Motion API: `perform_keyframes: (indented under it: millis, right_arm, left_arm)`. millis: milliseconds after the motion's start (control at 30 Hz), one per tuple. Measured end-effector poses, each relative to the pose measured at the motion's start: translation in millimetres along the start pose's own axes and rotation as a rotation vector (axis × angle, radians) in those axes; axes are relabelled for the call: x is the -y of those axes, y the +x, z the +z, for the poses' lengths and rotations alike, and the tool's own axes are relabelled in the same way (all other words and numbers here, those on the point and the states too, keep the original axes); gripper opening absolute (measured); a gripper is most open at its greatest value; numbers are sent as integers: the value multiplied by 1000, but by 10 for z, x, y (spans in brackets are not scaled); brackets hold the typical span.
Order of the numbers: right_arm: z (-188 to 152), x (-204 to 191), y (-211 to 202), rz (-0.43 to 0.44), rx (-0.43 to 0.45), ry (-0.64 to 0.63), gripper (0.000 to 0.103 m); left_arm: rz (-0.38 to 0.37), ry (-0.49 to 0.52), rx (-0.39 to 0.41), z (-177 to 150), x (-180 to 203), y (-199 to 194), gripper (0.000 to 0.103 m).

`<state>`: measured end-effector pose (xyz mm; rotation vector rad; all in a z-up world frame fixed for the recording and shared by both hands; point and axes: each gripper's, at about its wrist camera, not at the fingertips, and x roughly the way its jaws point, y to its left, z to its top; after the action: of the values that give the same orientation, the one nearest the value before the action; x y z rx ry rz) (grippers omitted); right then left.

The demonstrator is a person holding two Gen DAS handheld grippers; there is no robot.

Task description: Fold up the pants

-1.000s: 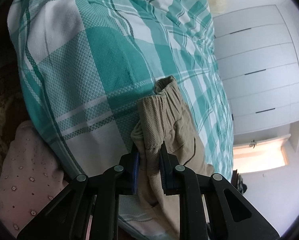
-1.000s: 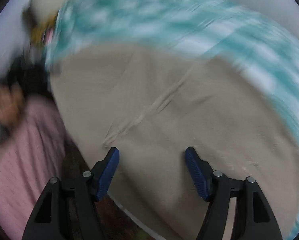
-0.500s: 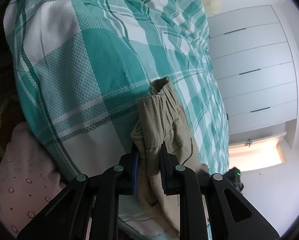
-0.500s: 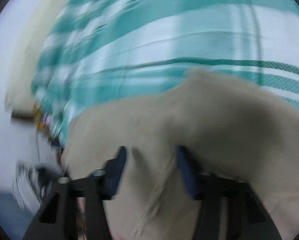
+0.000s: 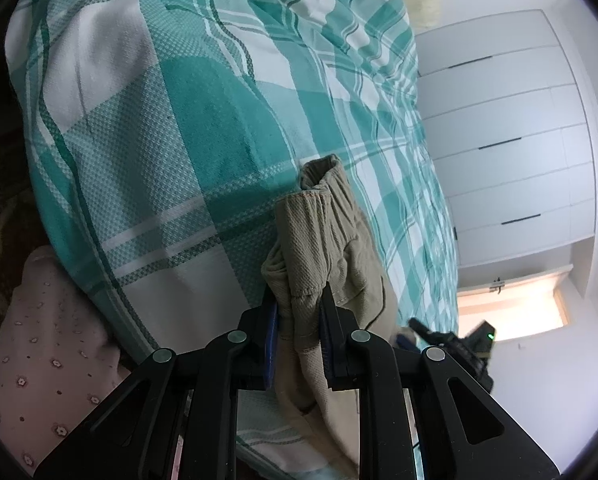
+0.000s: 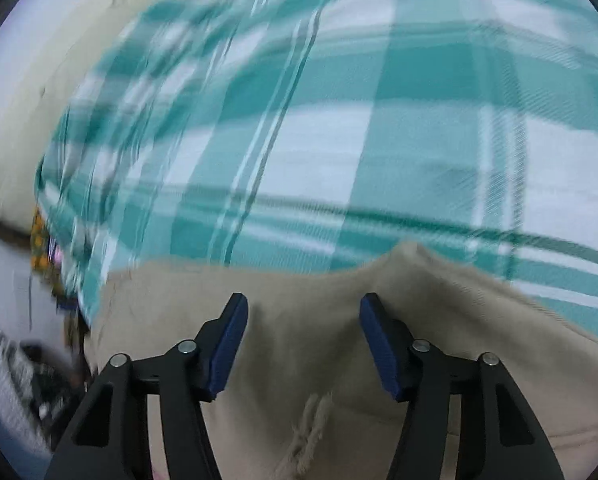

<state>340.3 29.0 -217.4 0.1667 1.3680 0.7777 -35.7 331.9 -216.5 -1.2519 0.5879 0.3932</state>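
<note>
The khaki pants (image 5: 319,248) lie on a bed with a teal and white plaid cover (image 5: 179,128). My left gripper (image 5: 297,312) is shut on the bunched waistband end of the pants, near the bed's edge. In the right wrist view the pants (image 6: 339,344) spread wide below the plaid cover (image 6: 339,120), with a raised peak of cloth beyond the right finger. My right gripper (image 6: 303,312) is open just above the cloth, its blue pads (image 6: 229,340) apart and holding nothing. The right gripper also shows at the lower right of the left wrist view (image 5: 451,340).
A pink floral garment (image 5: 47,344) lies on the floor left of the bed. White wardrobe doors (image 5: 507,128) and a lit doorway (image 5: 511,312) stand beyond the bed. A cream pillow or headboard (image 6: 51,60) is at the far left in the blurred right wrist view.
The left gripper has kept still, shut on the pants. The right gripper has swept across the pants toward their upper edge, its jaws narrowing, then opening wider again. It has come into the left wrist view.
</note>
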Motion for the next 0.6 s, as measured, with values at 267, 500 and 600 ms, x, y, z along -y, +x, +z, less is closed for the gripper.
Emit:
perform_keyframes:
  millis: [267, 500, 600]
  right_arm:
    - [-644, 72, -1457, -2, 269, -290, 61]
    - [-1750, 1107, -2473, -183, 378, -271, 68]
    - [-2111, 1529, -2704, -194, 450, -128, 68]
  left_arm:
    - [41, 123, 47, -88, 337, -179, 16]
    - [-4, 457, 102, -599, 1687, -508, 16]
    - [-37, 649, 75, -1070, 2352, -479, 16]
